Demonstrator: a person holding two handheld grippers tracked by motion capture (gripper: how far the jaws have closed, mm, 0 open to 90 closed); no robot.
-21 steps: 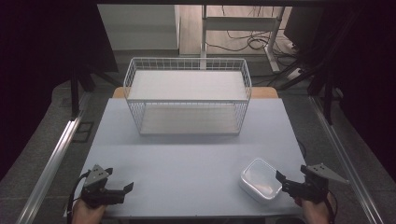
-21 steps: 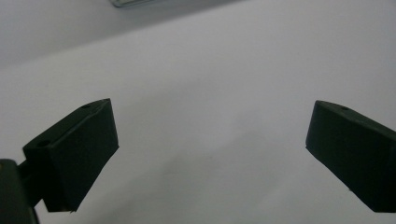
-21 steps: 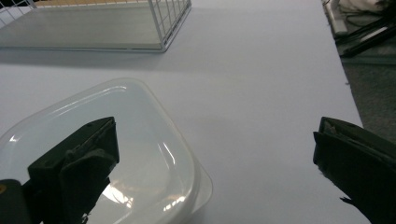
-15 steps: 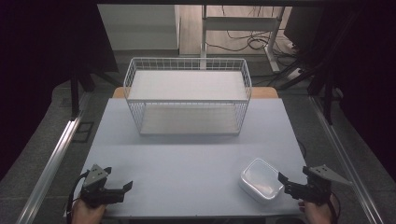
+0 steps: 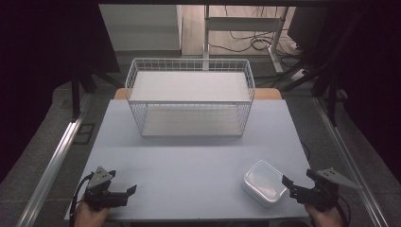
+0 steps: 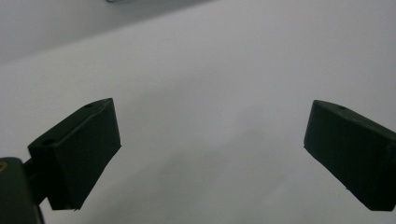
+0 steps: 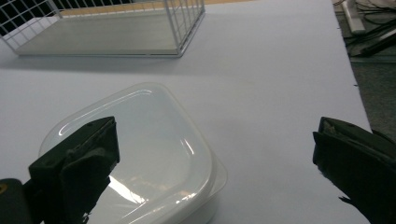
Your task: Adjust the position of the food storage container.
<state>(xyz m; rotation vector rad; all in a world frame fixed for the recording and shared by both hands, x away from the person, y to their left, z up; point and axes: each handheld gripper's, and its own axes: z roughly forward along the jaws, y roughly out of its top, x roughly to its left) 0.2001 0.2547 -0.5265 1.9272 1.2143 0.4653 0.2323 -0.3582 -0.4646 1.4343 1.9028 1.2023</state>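
Slightly lowered toward the near table edge now, right gripper (image 5: 289, 185) with jaws spread wide, just beside white lidded container (image 5: 264, 182) at the near right corner. Left gripper (image 5: 126, 193) also released, idle. Better to approach level, centre over the lid, close gently.

A: Near right corner of the pale grey table (image 5: 189, 161), a white rounded-square plastic lidded container (image 5: 264, 182) sits flat, and the right gripper (image 5: 289, 185) points at it, tips just beside its edge, jaws apart.

B: Opposite corner, the left gripper (image 5: 128, 191) hovers at the near edge. Well behind both, a white wire-mesh basket (image 5: 189, 97) stands at the far side.
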